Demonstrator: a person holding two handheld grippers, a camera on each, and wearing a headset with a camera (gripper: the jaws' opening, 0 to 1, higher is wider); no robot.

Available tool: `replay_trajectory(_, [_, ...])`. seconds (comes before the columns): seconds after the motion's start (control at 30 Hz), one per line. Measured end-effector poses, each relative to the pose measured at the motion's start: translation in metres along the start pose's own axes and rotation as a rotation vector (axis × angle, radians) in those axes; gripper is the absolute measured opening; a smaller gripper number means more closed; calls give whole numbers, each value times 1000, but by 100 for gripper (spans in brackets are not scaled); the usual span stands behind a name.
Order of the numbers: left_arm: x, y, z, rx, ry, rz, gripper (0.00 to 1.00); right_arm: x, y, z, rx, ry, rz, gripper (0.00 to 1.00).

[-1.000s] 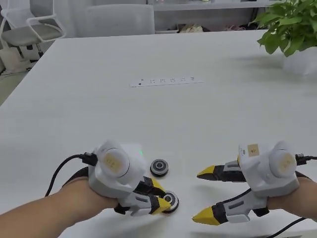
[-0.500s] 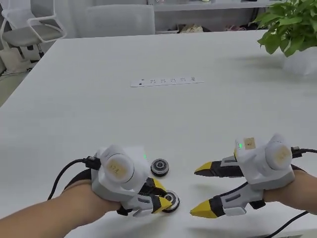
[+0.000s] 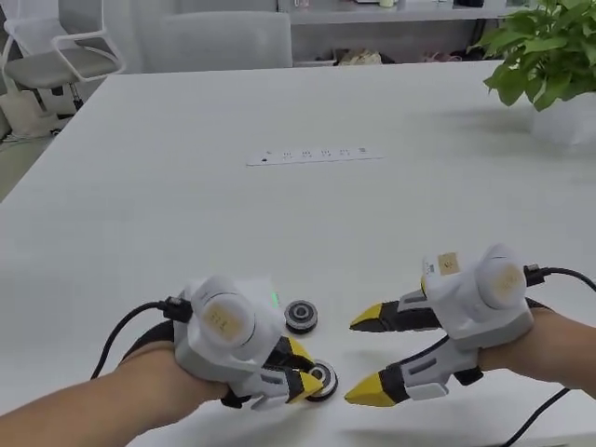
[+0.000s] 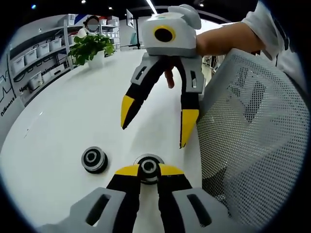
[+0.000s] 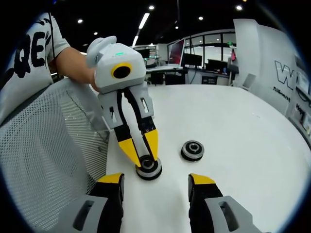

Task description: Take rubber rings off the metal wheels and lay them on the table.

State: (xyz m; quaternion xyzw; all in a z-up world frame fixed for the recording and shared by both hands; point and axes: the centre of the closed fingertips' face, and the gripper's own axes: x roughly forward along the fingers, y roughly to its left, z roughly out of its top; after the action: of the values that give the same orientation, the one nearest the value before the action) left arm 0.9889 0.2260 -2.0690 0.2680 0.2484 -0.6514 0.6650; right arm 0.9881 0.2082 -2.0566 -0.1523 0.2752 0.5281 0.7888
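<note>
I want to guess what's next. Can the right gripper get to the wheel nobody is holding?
Probably yes: the right gripper is open, and the loose wheel lies on bare table with nothing between them.

The head view looks from above the near edge of the table (image 3: 279, 214), forward and down, reaching a far chair (image 3: 56, 56) and the plant (image 3: 545, 51) at far right. The left gripper view sits low over the table, faces right at the right gripper (image 4: 155, 131), and is close on the near wheel (image 4: 148, 167). The right gripper view, equally low, faces left at the left gripper (image 5: 146, 156). All three views share the near wheel and the far wheel (image 3: 300, 315).
</note>
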Motion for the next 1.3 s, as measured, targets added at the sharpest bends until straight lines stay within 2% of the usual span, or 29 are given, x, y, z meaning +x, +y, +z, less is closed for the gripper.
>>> replay_trajectory(0.17, [0,0,0,1,-2,0,8,7,3,5,-9,2,24,50])
replay_trajectory(0.33, [0,0,0,0,-5,-1,8,14,4,2,-2,13,46,49])
replay_trajectory(0.7, [0,0,0,-1,-7,1,8,27,8,-8,35,33,86,37])
replay_trajectory(0.9, [0,0,0,-1,-6,1,8,28,7,-5,87,1,81,33])
replay_trajectory(1.1, [0,0,0,0,-7,1,8,30,5,-8,131,-5,82,30])
replay_trajectory(1.2, [0,0,0,0,-6,2,8,32,9,-13,118,16,89,28])
replay_trajectory(1.3, [0,0,0,0,-6,2,8,33,11,-12,109,14,91,27])
